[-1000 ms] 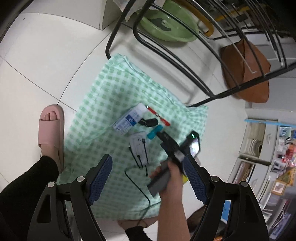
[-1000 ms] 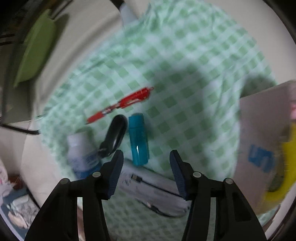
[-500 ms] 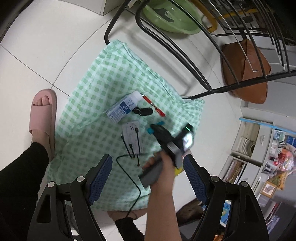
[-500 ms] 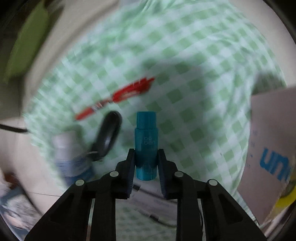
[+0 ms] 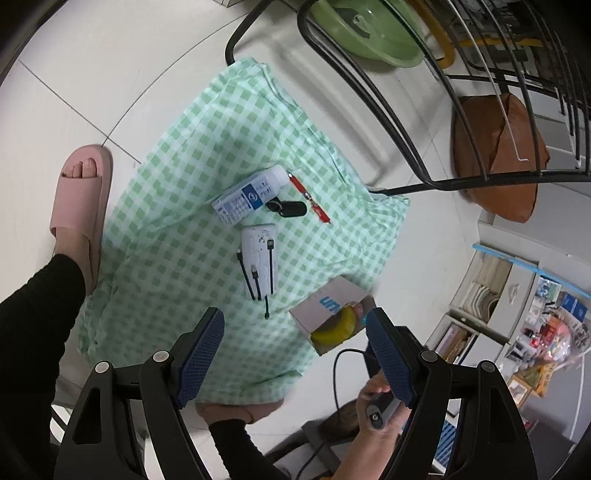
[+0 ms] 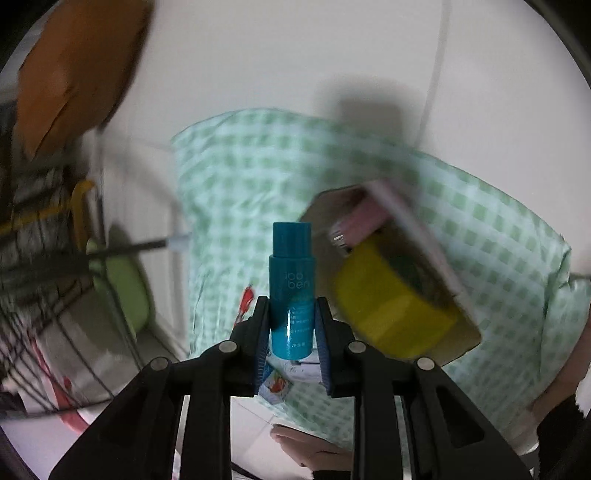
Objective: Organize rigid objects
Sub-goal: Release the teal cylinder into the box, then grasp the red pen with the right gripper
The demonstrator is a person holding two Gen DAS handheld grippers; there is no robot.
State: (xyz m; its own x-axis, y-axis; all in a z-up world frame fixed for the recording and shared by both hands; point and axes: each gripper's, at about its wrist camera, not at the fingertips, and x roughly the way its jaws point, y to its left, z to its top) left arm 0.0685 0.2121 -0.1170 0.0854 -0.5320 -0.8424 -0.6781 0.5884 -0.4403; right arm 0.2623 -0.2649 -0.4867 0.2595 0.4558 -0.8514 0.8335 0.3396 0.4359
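My right gripper (image 6: 291, 314) is shut on a small teal bottle (image 6: 291, 280) and holds it in the air beside an open cardboard box (image 6: 402, 236) that contains a yellow tape roll (image 6: 388, 299). The box also shows in the left wrist view (image 5: 328, 306) at the cloth's right edge. My left gripper (image 5: 295, 347) is open and empty, high above the green checked cloth (image 5: 177, 192). On the cloth lie a white bottle (image 5: 251, 194), a black key fob (image 5: 290, 208), a red pen (image 5: 310, 201) and a white power bank (image 5: 258, 254) with black cables.
A black metal rack (image 5: 406, 92) stands beyond the cloth, with a green basin (image 5: 365, 33) and a brown bag (image 5: 498, 155) behind it. A foot in a pink slipper (image 5: 79, 199) rests at the cloth's left edge. Shelves (image 5: 517, 295) stand at right.
My right gripper closed on the teal bottle, lifted it off the cloth and swung it toward the cardboard box. The left gripper stayed open and rose slightly.
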